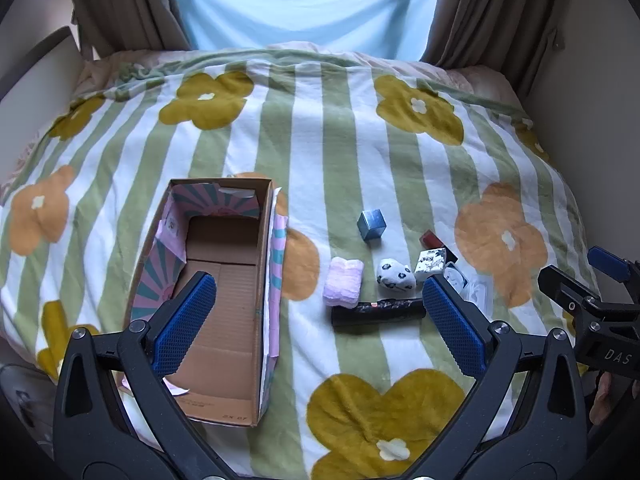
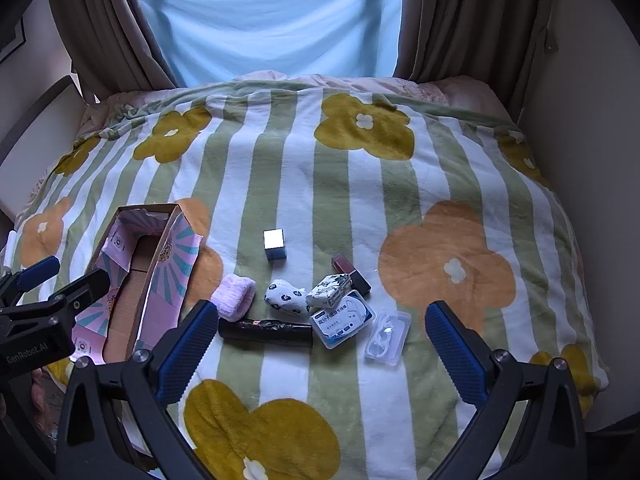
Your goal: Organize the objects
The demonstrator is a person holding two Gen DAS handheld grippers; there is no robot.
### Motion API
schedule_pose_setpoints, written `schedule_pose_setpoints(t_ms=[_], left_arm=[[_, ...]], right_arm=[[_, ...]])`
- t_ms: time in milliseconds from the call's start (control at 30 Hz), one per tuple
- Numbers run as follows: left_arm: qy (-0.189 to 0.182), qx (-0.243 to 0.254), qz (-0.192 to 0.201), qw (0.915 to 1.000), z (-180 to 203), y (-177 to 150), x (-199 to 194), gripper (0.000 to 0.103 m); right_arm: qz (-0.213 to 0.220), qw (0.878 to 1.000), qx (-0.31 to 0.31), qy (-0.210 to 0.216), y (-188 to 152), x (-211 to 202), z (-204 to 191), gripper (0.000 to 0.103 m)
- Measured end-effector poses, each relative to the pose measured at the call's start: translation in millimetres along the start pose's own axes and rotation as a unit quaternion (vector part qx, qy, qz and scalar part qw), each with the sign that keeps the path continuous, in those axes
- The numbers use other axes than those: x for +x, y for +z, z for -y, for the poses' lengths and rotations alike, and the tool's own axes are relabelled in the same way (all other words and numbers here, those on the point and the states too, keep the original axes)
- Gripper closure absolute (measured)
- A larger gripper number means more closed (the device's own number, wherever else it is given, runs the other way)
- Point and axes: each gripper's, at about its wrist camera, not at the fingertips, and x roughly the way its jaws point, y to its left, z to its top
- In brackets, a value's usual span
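Observation:
An open cardboard box (image 1: 224, 280) (image 2: 132, 280) with pink patterned walls lies on the bed at the left, nothing in it. To its right sit a silver cube (image 1: 371, 225) (image 2: 275, 244), a pink fluffy block (image 1: 343, 287) (image 2: 235, 295), a spotted white pouch (image 1: 394, 275) (image 2: 286, 298), a black tube (image 1: 378, 312) (image 2: 266, 332), a small patterned box (image 1: 430, 262) (image 2: 328, 290), a dark red case (image 2: 351, 270), a blue-white packet (image 2: 343, 322) and a clear plastic case (image 2: 387, 336). My left gripper (image 1: 318, 320) is open over the box's right wall. My right gripper (image 2: 322, 340) hangs open above the objects.
A striped blanket with flowers (image 1: 320, 140) (image 2: 320, 168) covers the bed. Brown curtains (image 2: 100, 28) and a pale blue window drape (image 2: 272, 16) stand behind. Walls close in on the left and right of the bed.

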Motion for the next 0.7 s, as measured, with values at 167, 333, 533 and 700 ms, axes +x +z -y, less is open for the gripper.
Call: schedule_pose_setpoints(t_ms=[167, 333, 533, 700], left_arm=[[0.013, -0.028, 0.004, 0.9995, -2.8, -0.8, -0.9, 0.001], [0.020, -0.037, 0.005, 0.9991, -3.2, -1.4, -1.3, 0.001], [0.027, -0.052, 0.006, 0.9982, -4.1, -3.1, -3.5, 0.001], [0.022, -0.063, 0.007, 0.9978, -3.9, -4.8, -3.5, 0.001]], right_arm=[[0.000, 1.000, 0.001, -0.004, -0.2, 0.8, 1.1, 0.001], [-0.001, 1.000, -0.001, -0.003, -0.4, 0.8, 1.2, 0.001], [0.005, 1.000, 0.002, -0.005, -2.6, -2.1, 2.5, 0.001], [0.002, 1.000, 0.011, -0.004, -6.3, -3.7, 6.2, 0.001]])
